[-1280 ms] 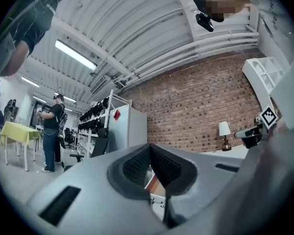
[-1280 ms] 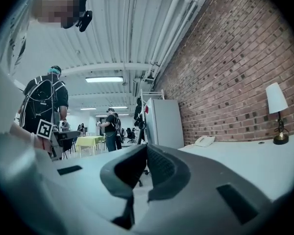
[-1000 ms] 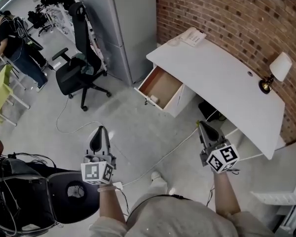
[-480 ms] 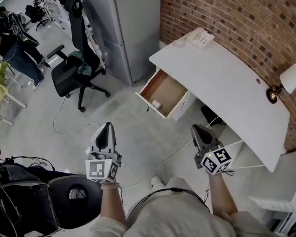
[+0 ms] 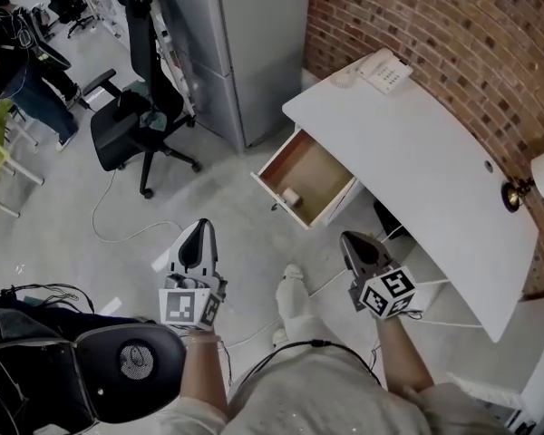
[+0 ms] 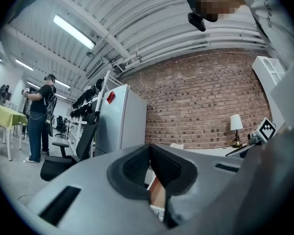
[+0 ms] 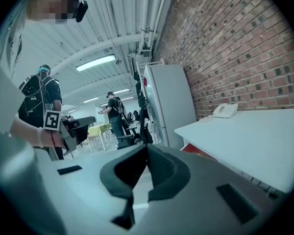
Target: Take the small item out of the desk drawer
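Observation:
The desk drawer (image 5: pixel 310 176) stands pulled out from under the white desk (image 5: pixel 417 152), its wooden bottom showing. A small white item (image 5: pixel 291 196) lies in the drawer's near corner. My left gripper (image 5: pixel 200 236) is held low at the left, well short of the drawer, jaws shut with nothing between them. My right gripper (image 5: pixel 351 243) hangs at the right, near the desk's front edge, also shut and empty. In the left gripper view the jaws (image 6: pixel 150 153) meet, with a slice of the drawer's wood behind them. In the right gripper view the jaws (image 7: pixel 147 153) are together.
A black office chair (image 5: pixel 131 116) and a grey cabinet (image 5: pixel 245 34) stand left of the desk. A phone (image 5: pixel 385 71) sits on the desk's far end and a lamp (image 5: pixel 530 181) at its right. Cables trail over the floor. A person (image 5: pixel 18 53) stands far left.
The person has stepped forward toward the desk; a foot now shows between the grippers. Both grippers came nearer the drawer and stayed shut.

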{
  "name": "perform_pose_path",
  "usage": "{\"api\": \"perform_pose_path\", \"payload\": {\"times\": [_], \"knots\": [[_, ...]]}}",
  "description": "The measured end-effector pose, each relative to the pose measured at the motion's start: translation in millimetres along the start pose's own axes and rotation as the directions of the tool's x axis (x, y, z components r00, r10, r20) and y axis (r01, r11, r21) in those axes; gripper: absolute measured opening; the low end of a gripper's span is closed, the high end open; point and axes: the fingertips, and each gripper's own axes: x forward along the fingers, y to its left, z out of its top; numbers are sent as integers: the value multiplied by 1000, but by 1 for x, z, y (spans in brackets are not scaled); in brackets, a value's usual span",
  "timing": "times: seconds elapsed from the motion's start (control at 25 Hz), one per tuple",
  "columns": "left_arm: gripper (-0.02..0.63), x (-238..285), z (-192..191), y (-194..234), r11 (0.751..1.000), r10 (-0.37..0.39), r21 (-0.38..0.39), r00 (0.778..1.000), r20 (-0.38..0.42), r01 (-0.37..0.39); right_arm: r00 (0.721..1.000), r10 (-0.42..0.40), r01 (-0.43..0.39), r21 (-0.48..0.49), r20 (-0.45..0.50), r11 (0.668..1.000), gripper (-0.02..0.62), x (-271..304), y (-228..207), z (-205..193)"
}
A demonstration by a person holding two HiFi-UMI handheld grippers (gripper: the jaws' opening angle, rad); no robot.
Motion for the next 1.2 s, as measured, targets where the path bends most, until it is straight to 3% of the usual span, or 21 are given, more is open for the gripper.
{"api": "perform_pose_path", "payload": {"times": [0.24, 0.52, 1.0, 1.2], "knots": [[5, 59, -18, 25, 999, 34, -16, 999, -36, -35, 998, 37, -36, 27, -46, 999, 3, 63, -35, -7], [5, 123, -59, 57, 997, 57, -56, 994, -88, -62, 982, 70, -63, 45, -178, 997, 3, 138, -72, -42], [5, 209, -119, 77, 996, 48, -65, 978, -203, -62, 887, 102, -60, 108, -449, 992, 3, 240, -100, -116], [5, 227, -142, 79, 995, 38, -88, 978, -203, -57, 836, 98, -75, 64, -541, 995, 7, 266, -105, -147]]}}
